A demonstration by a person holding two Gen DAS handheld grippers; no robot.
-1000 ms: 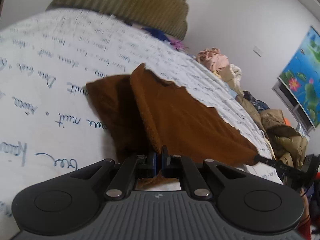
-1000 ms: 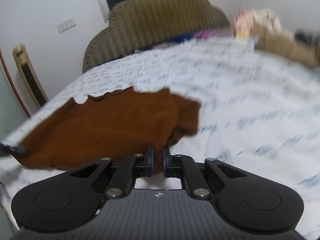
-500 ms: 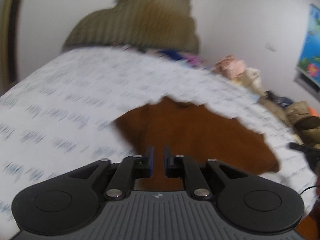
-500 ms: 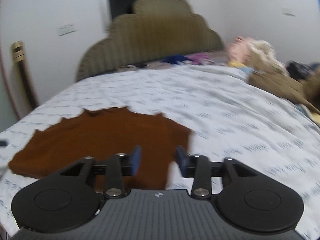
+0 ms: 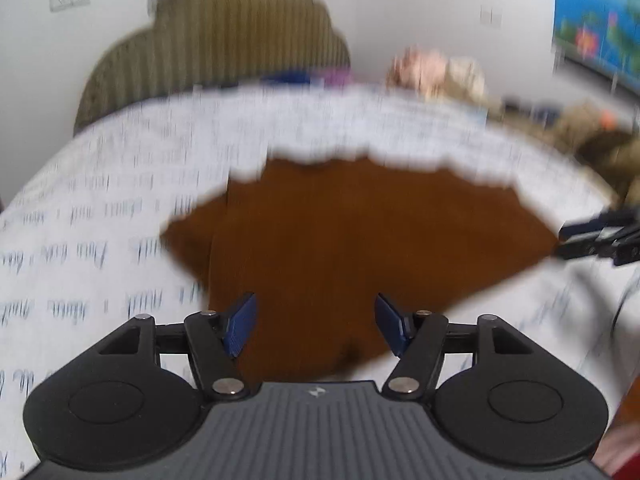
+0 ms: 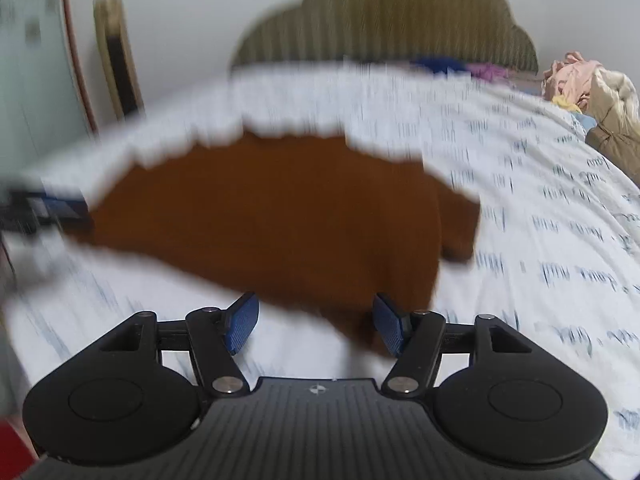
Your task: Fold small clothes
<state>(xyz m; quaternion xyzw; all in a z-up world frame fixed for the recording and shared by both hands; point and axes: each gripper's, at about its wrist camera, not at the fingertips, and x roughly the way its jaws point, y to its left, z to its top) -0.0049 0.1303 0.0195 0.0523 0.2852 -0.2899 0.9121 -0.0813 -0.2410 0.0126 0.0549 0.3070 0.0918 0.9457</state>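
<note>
A small brown garment (image 5: 352, 240) lies folded flat on the white bedsheet (image 5: 100, 220) printed with blue script. My left gripper (image 5: 316, 326) hovers over its near edge, jaws opening, blue pads apart and pressing on nothing. In the right wrist view the same brown garment (image 6: 280, 216) spreads ahead. My right gripper (image 6: 316, 326) hangs above its near corner, jaws also opening, with cloth below them but not pinched. Each gripper shows at the other view's edge: the right gripper (image 5: 600, 236) and the left gripper (image 6: 36, 212). Both views are blurred.
An olive padded headboard (image 5: 224, 44) stands at the far end of the bed. A heap of clothes (image 6: 592, 92) lies along the far right side. A wooden frame (image 6: 116, 52) leans on the wall at left. A bright picture (image 5: 596, 16) hangs at right.
Both grippers were shut on the brown garment a second ago and have let it go; their jaws now stand apart. The garment has dropped flat, and both views have swung level toward the headboard.
</note>
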